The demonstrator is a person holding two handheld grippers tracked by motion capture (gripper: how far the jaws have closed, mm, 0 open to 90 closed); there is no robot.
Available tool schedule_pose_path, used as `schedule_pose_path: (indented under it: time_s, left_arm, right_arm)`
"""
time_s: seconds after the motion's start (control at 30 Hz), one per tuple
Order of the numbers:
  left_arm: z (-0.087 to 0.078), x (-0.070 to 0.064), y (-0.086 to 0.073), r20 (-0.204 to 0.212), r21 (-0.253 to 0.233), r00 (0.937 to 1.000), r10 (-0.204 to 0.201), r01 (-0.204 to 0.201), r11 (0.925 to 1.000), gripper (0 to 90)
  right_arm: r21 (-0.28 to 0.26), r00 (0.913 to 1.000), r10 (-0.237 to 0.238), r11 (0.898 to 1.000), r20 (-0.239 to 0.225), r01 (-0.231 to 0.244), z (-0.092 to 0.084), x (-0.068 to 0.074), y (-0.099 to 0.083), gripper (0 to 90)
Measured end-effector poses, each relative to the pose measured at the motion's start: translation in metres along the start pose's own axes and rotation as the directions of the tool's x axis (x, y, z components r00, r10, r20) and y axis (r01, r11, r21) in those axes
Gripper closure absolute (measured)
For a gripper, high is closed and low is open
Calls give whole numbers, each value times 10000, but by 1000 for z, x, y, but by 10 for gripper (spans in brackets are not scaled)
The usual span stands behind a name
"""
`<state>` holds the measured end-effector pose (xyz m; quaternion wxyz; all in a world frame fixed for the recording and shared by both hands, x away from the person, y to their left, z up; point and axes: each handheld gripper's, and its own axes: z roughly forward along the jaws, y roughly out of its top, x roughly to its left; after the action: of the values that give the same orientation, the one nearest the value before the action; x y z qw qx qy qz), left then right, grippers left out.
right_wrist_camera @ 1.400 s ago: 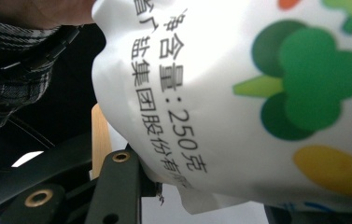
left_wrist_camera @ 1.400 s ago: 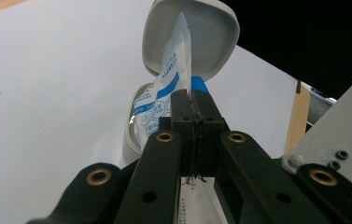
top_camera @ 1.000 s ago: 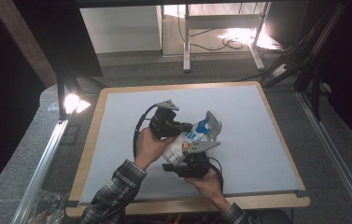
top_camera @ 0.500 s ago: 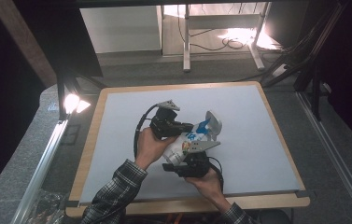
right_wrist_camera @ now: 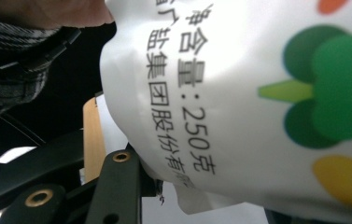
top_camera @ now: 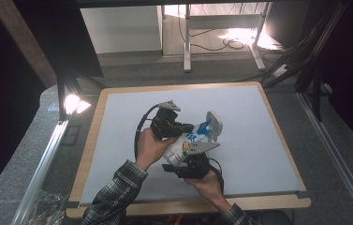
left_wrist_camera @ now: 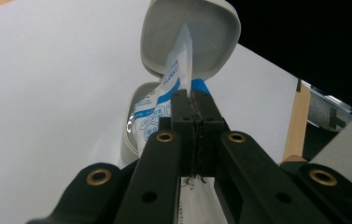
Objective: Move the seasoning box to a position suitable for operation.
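A white pouch [top_camera: 182,143] with blue print and Chinese lettering is held tilted above the table between both grippers. My left gripper [top_camera: 189,127] is shut on the pouch's thin upper edge [left_wrist_camera: 171,81], with the jaws pressed together on the film [left_wrist_camera: 190,95]. My right gripper [top_camera: 189,158] is shut on the pouch's fat lower body [right_wrist_camera: 257,93], which bulges between its jaws [right_wrist_camera: 201,196]. The pouch's blue tip reaches a small white box [top_camera: 213,124] whose hinged lid [left_wrist_camera: 190,32] stands open over its base [left_wrist_camera: 134,121].
The white table mat [top_camera: 258,140] lies in a wooden frame [top_camera: 188,206]. A lamp [top_camera: 71,103] shines at the left edge. Cables trail from both grippers. Desk legs and wires stand on the floor beyond the table.
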<state>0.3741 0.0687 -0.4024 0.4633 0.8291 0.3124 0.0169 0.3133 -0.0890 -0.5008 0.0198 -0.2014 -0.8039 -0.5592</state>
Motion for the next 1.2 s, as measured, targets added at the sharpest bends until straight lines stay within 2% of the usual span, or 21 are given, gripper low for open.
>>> schedule_pose_path:
  time_s: [0.13,1.2]
  left_arm:
    - [0,0,0,-27,20,10000,-1,1,10000,892]
    - [1,0,5,-54,238,10000,-33,34,9997,893]
  right_arm:
    - [64,9997,-210,9998,158,209,0,2,1,605]
    - [132,9986,-427,9990,319,423,-1,4,3,604]
